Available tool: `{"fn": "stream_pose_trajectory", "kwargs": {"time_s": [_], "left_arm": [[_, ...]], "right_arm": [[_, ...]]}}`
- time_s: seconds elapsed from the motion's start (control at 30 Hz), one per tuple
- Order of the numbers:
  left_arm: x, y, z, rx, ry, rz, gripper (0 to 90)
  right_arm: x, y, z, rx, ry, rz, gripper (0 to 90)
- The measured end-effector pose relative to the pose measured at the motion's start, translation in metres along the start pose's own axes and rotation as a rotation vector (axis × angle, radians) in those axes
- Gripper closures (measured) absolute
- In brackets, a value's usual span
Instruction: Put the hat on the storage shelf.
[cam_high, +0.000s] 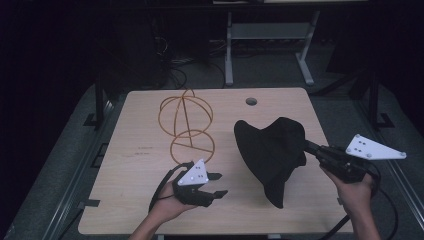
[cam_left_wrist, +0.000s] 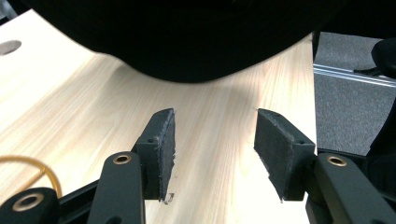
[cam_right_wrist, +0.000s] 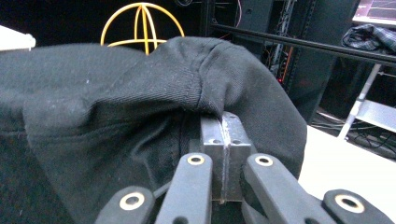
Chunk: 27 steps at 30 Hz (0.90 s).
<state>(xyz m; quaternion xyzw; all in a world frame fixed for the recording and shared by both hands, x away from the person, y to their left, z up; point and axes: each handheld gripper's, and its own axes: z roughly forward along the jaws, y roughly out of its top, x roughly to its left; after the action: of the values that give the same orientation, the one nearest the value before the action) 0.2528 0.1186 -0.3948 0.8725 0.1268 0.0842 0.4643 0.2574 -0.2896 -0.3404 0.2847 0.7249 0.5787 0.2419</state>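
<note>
Holding the black hat (cam_high: 272, 155) up at 3 o'clock, my right gripper (cam_right_wrist: 223, 140) pinches its edge so it hangs — left gripper (cam_high: 216, 185) fingers (cam_left_wrist: 163, 149) spread, waiting near the wire stand (cam_high: 187, 125).

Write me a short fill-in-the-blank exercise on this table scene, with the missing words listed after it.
1. The right tool is shut on the edge of a black ____.
2. The left tool has its jaws ____, with nothing between them.
3. The wire stand on the table is ____ in colour.
4. In the high view, the wire stand is to the ____ of the black hat.

Missing words: hat; open; yellow; left
</note>
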Motion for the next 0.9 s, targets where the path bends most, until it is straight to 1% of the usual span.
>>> {"fn": "stream_pose_trajectory", "kwargs": {"time_s": [0.03,0.1,0.17,0.4,0.47,0.5,0.53,0.6,0.7,0.73,0.8,0.9], "left_arm": [[-0.001,-0.003,-0.001,-0.005,0.003,-0.006,47.2],[-0.002,-0.009,-0.003,0.009,0.012,-0.004,46.9],[-0.002,-0.015,-0.006,0.015,0.019,-0.011,46.9],[0.002,-0.034,-0.017,0.026,0.034,-0.043,46.4],[0.004,-0.039,-0.019,0.033,0.042,-0.042,46.0],[0.004,-0.041,-0.019,0.029,0.046,-0.048,45.9],[0.005,-0.044,-0.021,0.039,0.051,-0.048,45.8],[0.007,-0.049,-0.023,0.045,0.056,-0.056,45.3],[0.009,-0.054,-0.026,0.055,0.065,-0.066,44.1],[0.01,-0.056,-0.027,0.06,0.067,-0.076,43.8],[0.012,-0.058,-0.029,0.054,0.07,-0.086,43.4],[0.014,-0.06,-0.03,0.056,0.073,-0.089,42.1]], "right_arm": [[0.0,0.001,0.001,-0.003,0.0,0.006,90.0],[-0.001,0.004,0.002,-0.009,-0.001,0.014,90.0],[-0.001,0.008,0.004,-0.012,-0.007,0.029,90.0],[-0.002,0.022,0.008,-0.013,-0.028,0.032,90.0],[-0.003,0.026,0.009,-0.017,-0.033,0.036,90.0],[-0.003,0.028,0.009,-0.016,-0.032,0.04,90.0],[-0.004,0.03,0.01,-0.016,-0.032,0.046,90.0],[-0.005,0.033,0.012,-0.013,-0.039,0.049,90.0],[-0.007,0.038,0.016,-0.021,-0.039,0.062,90.0],[-0.007,0.04,0.016,-0.019,-0.041,0.06,90.0],[-0.008,0.043,0.019,-0.024,-0.043,0.066,90.0],[-0.008,0.05,0.023,-0.024,-0.05,0.077,90.0]]}}
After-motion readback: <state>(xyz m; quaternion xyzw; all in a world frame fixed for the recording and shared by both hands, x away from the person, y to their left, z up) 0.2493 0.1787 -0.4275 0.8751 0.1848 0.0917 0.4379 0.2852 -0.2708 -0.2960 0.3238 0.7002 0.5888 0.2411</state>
